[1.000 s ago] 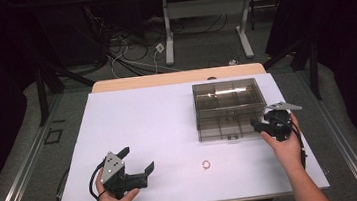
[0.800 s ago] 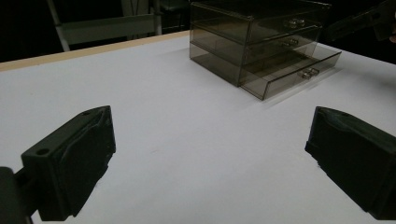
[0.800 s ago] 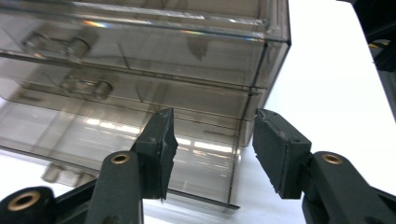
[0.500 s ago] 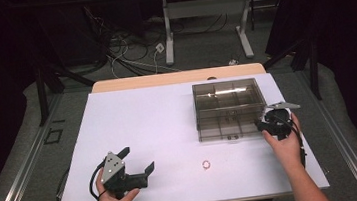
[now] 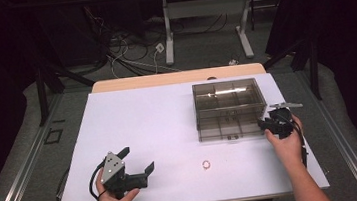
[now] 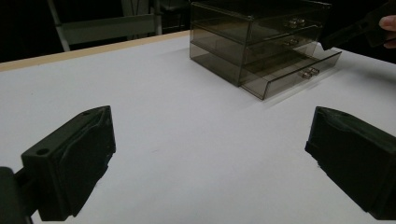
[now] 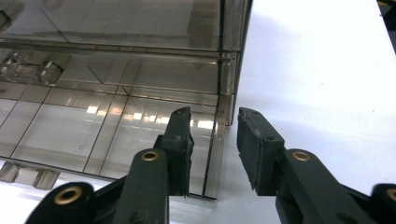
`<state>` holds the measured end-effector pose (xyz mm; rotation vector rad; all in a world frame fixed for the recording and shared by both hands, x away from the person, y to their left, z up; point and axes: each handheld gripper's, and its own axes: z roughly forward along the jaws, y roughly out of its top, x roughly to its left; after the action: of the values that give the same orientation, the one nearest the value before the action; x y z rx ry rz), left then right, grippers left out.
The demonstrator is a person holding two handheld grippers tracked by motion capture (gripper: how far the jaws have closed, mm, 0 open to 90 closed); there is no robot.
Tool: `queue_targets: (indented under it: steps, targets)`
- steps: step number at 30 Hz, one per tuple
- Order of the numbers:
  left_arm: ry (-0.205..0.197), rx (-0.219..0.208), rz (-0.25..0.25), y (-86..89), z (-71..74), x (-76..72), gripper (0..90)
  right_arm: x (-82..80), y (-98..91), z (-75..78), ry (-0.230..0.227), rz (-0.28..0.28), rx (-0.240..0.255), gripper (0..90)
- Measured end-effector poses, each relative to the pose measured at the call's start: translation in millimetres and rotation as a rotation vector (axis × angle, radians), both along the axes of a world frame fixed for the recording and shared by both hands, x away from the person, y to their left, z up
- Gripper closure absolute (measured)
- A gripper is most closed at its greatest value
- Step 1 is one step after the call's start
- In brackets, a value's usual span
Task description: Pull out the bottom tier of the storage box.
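Note:
A smoky clear drawer box stands at the right of the white table, its bottom drawer pulled out. My right gripper is at the box's front right corner. Its jaws straddle the open drawer's right side wall, one inside the drawer and one outside. They have just been closing, and thin gaps still separate the pads from the wall. My left gripper rests at the front left, wide open with nothing between its fingers.
A small ring lies on the table in front of the box, between the two hands. The table's wooden back edge lies beyond the box. Desk legs and cables are on the floor behind.
The right gripper's jaws have narrowed at the drawer's right side, with the hand barely shifting. The left hand and gripper have stayed still.

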<state>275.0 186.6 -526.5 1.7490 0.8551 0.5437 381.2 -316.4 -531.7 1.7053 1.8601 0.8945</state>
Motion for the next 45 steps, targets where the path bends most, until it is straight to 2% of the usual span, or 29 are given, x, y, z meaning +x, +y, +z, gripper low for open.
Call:
queue_targets:
  steps: [10, 21, 25, 28, 45]
  targets:
    - [0.001, 0.001, 0.000, -0.1, -0.1, 0.2, 1.4, 2.6, 0.0, -3.4, 0.036, -0.034, 0.037, 72.2]
    - [0.000, 0.000, 0.000, 0.2, 0.0, 0.1, 1.4, 5.7, -0.3, -9.2, 0.070, -0.033, 0.050, 77.0]
    - [-0.001, 0.001, -0.001, 0.2, 0.1, 0.0, 1.4, 6.2, 0.6, -10.4, 0.075, -0.036, 0.041, 79.6]
    - [-0.001, 0.000, 0.000, 0.2, 0.1, 0.0, 1.4, 6.5, 2.2, -10.8, 0.083, -0.037, 0.056, 81.8]
    - [-0.002, 0.004, -0.001, 0.2, 0.1, 0.1, 1.4, 6.2, 3.3, -10.6, 0.075, -0.051, 0.054, 85.5]
